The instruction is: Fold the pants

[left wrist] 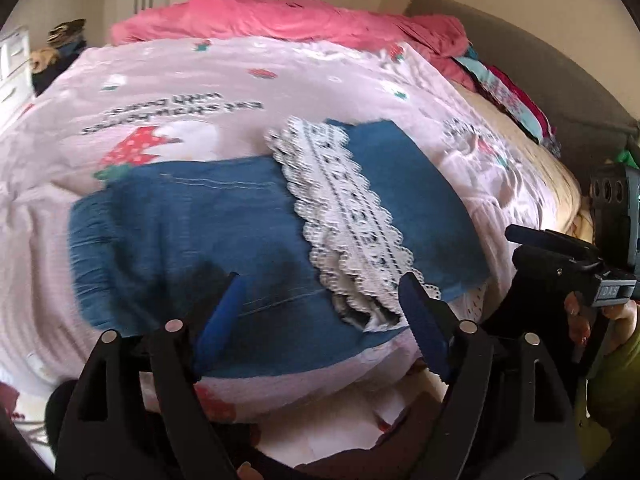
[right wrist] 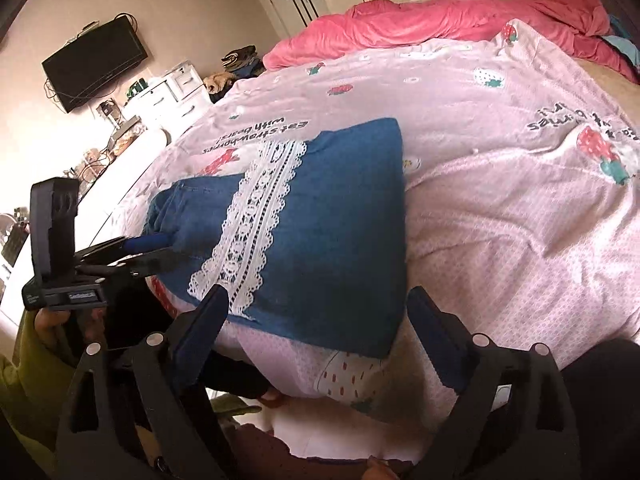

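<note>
Blue denim pants (left wrist: 192,232) with a white lace strip (left wrist: 344,208) lie folded on the pink strawberry bedspread (left wrist: 200,80), near its front edge. My left gripper (left wrist: 322,284) hovers open over the pants' near edge, nothing pinched between its blue pads. In the right wrist view the same pants (right wrist: 340,220) lie flat with the lace (right wrist: 256,224) running up them. My right gripper (right wrist: 318,294) is open above their near edge. The left gripper's fingers (right wrist: 150,242) reach in from the left at the pants' left end.
A bunched pink duvet (right wrist: 440,20) lies along the far side of the bed. A grey headboard (left wrist: 520,60) with a row of clothes (left wrist: 508,92) borders the right. A wall TV (right wrist: 94,66) and white drawers (right wrist: 172,92) stand beyond the bed's left side.
</note>
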Demonstrator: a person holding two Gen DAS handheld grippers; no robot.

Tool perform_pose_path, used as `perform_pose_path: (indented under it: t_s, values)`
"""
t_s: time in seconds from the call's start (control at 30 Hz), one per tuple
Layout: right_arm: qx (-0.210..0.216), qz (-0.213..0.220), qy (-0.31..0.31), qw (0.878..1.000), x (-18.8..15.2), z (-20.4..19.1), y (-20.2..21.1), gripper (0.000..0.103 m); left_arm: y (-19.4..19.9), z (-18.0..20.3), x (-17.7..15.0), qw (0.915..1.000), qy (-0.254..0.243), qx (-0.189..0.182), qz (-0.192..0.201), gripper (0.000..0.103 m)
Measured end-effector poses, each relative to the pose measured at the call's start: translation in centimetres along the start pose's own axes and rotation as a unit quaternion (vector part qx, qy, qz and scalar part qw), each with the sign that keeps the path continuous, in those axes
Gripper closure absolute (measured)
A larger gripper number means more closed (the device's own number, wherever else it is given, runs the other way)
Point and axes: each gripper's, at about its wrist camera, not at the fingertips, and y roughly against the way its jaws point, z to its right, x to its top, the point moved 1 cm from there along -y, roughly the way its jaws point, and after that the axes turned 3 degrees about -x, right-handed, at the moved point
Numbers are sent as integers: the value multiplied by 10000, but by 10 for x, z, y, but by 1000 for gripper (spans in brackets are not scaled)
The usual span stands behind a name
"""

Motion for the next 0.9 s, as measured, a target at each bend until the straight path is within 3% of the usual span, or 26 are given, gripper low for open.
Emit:
perform_pose_path:
  t_s: [0.53,0.9]
  values:
    - [124,-65,801,9967,51,-72,-30,7,38,-60,-12,9948,848,362,421,15]
    - [259,-410,1922,9802,109,-151,-99,6,30,-93,-27,9879,1493,306,289,14]
